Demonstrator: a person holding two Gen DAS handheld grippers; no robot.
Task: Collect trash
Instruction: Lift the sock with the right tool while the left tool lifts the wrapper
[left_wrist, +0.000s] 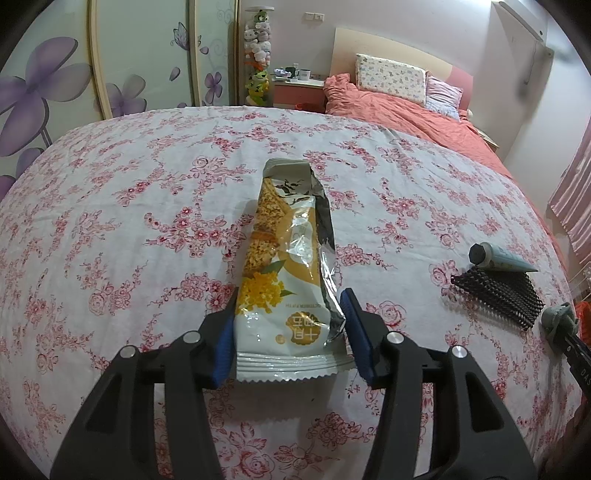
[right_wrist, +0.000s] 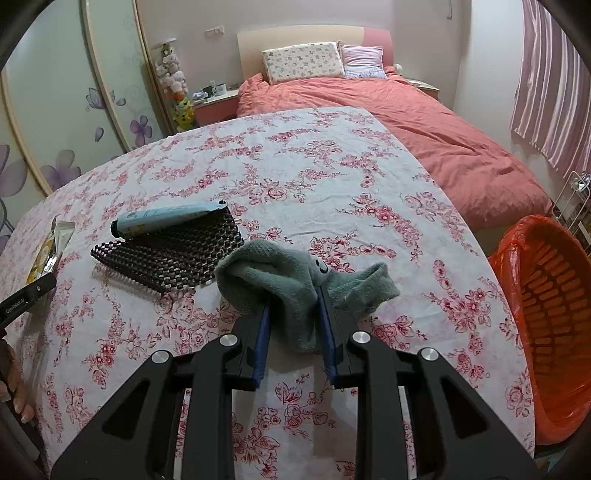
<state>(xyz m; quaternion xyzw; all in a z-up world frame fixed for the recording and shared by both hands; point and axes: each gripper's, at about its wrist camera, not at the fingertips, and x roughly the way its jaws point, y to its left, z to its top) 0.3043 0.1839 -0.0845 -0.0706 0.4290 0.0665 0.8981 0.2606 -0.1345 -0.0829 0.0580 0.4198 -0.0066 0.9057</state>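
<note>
A torn-open snack wrapper (left_wrist: 288, 266), white and yellow, lies on the floral tablecloth (left_wrist: 129, 206). My left gripper (left_wrist: 290, 299) is open with its blue pads on either side of the wrapper's near end; the pads look close to it but not clamped. The wrapper also shows at the left edge of the right wrist view (right_wrist: 48, 251). My right gripper (right_wrist: 293, 299) is shut on a grey-green sock (right_wrist: 295, 280) and holds it just above the cloth. The sock and right gripper show at the far right of the left wrist view (left_wrist: 559, 321).
A light blue tube (right_wrist: 166, 219) lies on a dark woven mat (right_wrist: 173, 254) between the two grippers. An orange bin with a red liner (right_wrist: 550, 317) stands off the table's right edge. A bed with a coral duvet (right_wrist: 424, 133) lies behind the table.
</note>
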